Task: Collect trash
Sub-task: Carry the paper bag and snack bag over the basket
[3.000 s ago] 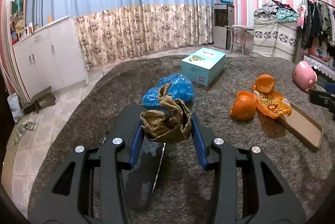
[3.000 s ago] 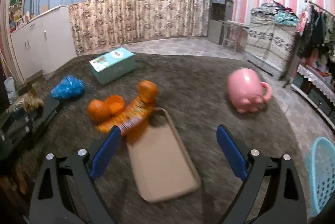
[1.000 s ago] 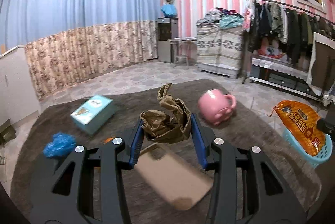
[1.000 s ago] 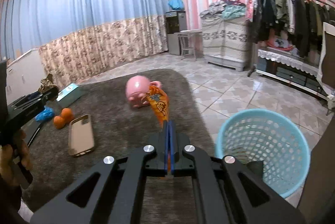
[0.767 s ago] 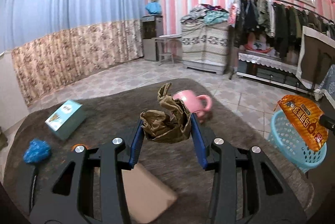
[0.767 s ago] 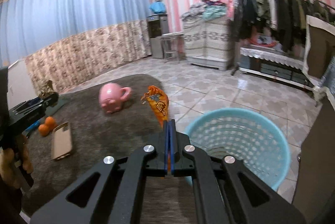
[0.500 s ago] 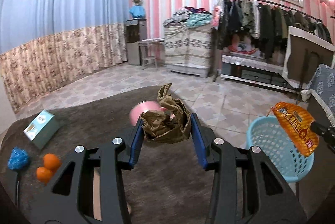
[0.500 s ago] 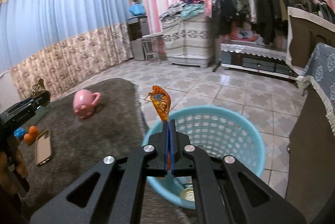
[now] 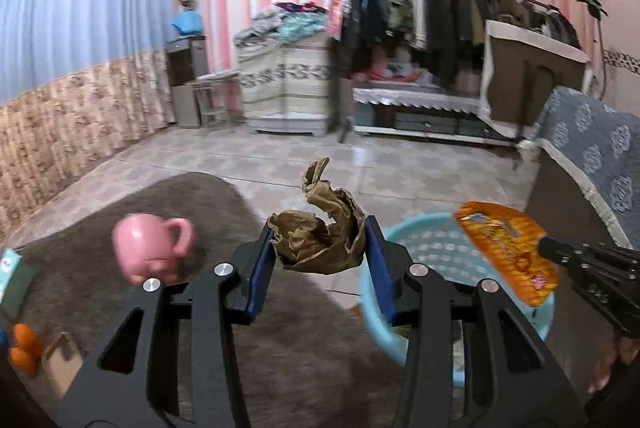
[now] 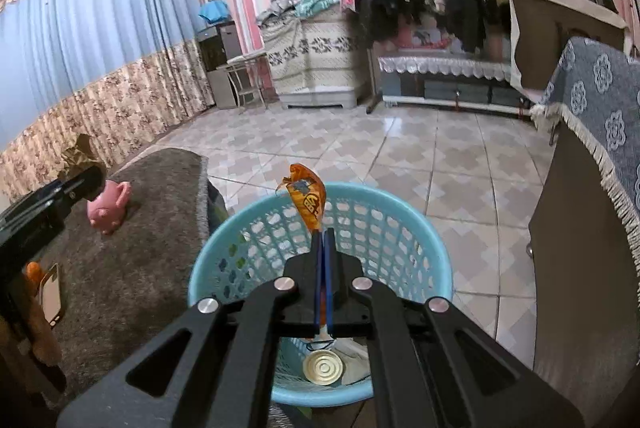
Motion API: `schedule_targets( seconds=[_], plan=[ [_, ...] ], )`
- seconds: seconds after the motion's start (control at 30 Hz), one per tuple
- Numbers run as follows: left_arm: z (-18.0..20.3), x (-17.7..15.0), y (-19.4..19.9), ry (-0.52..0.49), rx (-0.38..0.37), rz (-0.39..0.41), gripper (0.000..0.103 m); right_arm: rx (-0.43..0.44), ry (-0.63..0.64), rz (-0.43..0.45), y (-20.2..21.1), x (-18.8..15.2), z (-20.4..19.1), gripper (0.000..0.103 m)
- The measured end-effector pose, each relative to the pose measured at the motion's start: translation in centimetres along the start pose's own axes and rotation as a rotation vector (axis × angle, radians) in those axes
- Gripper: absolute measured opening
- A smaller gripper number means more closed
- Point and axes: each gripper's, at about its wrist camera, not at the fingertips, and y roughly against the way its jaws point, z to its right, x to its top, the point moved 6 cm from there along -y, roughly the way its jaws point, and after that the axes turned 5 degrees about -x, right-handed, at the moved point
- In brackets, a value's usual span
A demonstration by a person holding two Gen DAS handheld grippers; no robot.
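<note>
Crumpled brown paper [image 9: 320, 240] sat pinched between the blue pads of the left gripper [image 9: 320, 248], and the right gripper [image 10: 324, 248] had its jaws squeezed flat on the edge of an orange snack wrapper [image 10: 308, 200], which hung right over the light blue basket [image 10: 400, 204]. So I'd say the job was roughly midway: two bits of trash were carried to the bin but neither was dropped yet, and the basket already held a tin lid [image 10: 323, 366] and some scraps at the bottom. Left on the rug [image 9: 140, 212] were oranges [image 9: 24, 348] and maybe more, plus a pink mug [image 9: 148, 244] and a phone [image 10: 52, 292] that probably aren't trash. Compared with a second before, both hands had swung away from the rug toward the basket; the wrapper was beside it then and was over its mouth now.
</note>
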Motion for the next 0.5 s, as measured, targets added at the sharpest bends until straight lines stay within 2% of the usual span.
schedule_targets(
  seconds=[0.37,0.5],
  plan=[
    [5.6,-2.6,-6.9,-0.011,-0.128,-0.123,0.043,-0.043,-0.041,-0.070,-1.9,-0.8,3.0,0.001],
    [7.0,-3.8,-9.2,-0.028,-0.137,-0.167,0.043,-0.056,-0.029,-0.071,-2.0,-0.8,3.2,0.001]
  ],
)
